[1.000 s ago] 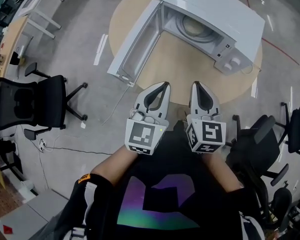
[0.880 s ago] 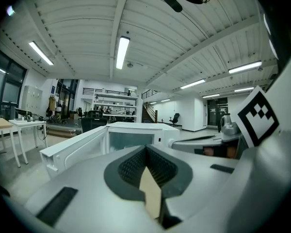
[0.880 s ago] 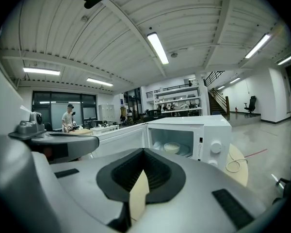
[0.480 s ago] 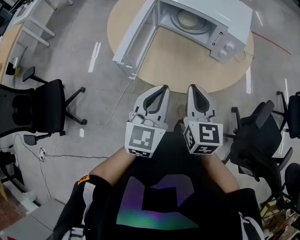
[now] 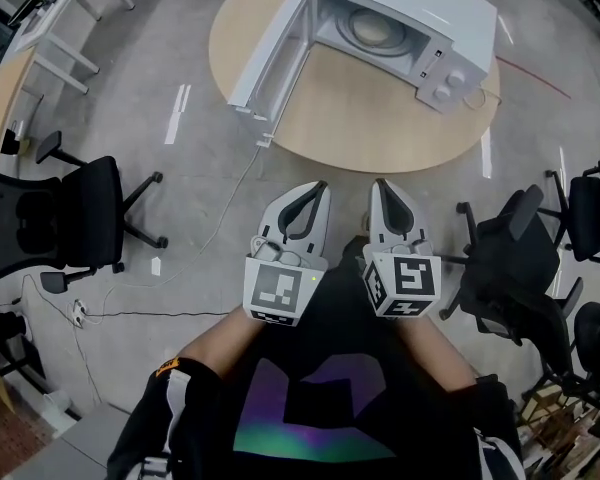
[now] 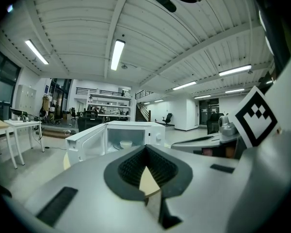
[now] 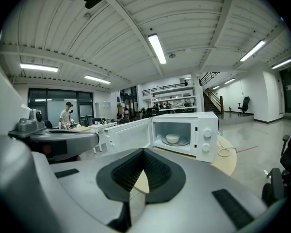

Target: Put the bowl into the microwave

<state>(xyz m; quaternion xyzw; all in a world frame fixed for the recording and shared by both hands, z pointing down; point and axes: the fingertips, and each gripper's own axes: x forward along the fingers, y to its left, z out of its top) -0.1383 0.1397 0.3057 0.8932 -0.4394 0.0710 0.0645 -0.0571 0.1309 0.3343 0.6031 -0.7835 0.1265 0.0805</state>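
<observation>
The bowl (image 7: 172, 139) sits in the microwave (image 5: 420, 6), which stands on the table's (image 5: 380, 118) far side.

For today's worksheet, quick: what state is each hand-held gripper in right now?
Left hand-held gripper: shut, empty.
Right hand-held gripper: shut, empty.

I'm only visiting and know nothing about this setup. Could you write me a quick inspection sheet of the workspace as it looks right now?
Surface: round wooden table, carrying the microwave.
Job's things: bowl sits inside the microwave; door open.
Clutter: nothing seen.
Grippers: left hand-held gripper and right hand-held gripper both shut, empty, short of the table.
Cables: cord looped on table beside microwave; cable trailing across floor.
Surroundings: office chairs, desks, a person far off.
</observation>
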